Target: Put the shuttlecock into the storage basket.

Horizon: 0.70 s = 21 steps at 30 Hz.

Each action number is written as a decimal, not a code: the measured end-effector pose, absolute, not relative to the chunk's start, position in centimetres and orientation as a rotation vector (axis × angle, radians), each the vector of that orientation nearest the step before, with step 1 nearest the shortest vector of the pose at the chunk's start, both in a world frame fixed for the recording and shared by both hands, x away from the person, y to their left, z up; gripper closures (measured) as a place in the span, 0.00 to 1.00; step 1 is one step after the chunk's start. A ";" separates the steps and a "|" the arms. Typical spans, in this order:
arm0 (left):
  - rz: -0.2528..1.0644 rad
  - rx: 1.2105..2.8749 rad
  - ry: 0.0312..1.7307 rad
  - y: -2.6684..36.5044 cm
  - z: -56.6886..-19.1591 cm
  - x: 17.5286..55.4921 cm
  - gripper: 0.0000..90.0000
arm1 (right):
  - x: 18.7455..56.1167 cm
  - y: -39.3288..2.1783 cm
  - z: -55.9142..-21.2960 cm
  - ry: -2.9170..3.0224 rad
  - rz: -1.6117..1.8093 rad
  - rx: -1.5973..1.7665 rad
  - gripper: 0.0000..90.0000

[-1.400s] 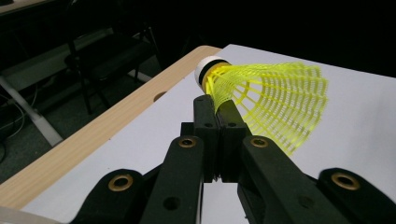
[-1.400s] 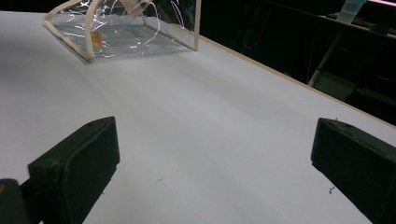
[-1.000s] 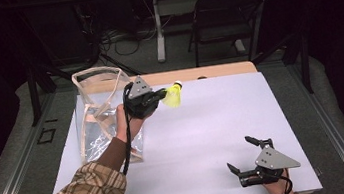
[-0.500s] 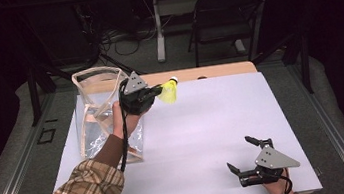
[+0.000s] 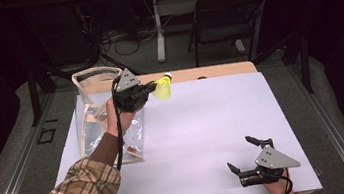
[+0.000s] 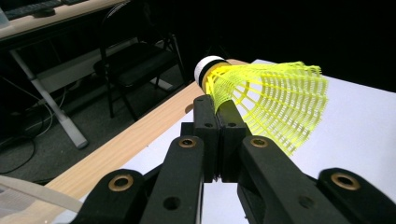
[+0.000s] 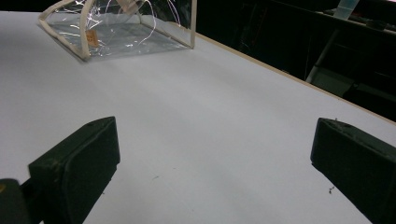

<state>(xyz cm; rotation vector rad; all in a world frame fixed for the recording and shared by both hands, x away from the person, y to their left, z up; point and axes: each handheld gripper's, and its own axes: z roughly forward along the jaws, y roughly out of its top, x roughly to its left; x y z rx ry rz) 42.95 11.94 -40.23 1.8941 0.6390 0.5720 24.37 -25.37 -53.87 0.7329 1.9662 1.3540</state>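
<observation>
A yellow mesh shuttlecock (image 5: 162,87) with a white cork tip is held in the air by my left gripper (image 5: 151,86), next to the top of a clear plastic bag (image 5: 92,112) with cream trim. Seen up close in the left gripper view, the shuttlecock (image 6: 266,100) has its skirt pinched between the closed pads, and the left gripper (image 6: 218,116) is shut on it. My right gripper (image 5: 241,154) rests at the table's near right corner, jaws wide apart and empty. In the right gripper view the bag (image 7: 119,28) stands far off across the white table (image 7: 201,116).
A white sheet (image 5: 205,133) covers the table, with a wooden strip (image 5: 217,71) bare along the far edge. Beyond the table stand a dark folding chair (image 5: 227,16) and a desk leg with cables on the floor. A plaid-sleeved forearm (image 5: 79,190) crosses the near left.
The left gripper has drifted left and slightly back with the shuttlecock, ending closer to the bag's open top. The right gripper has stayed put.
</observation>
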 end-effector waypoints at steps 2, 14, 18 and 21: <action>0.573 1.893 0.645 12.1 -40.2 43.0 1.00 | 24.4 -25.3 -53.9 1.968 1.358 0.735 0.01; 0.584 1.885 0.658 12.8 -39.9 43.3 1.00 | 24.4 -25.2 -53.9 1.978 1.354 0.734 0.01; 0.591 1.877 0.660 13.1 -39.7 43.4 1.00 | 24.4 -25.3 -54.0 1.977 1.351 0.731 0.01; 0.590 1.877 0.667 13.2 -39.7 43.6 1.00 | 24.3 -25.3 -53.9 1.974 1.355 0.728 0.01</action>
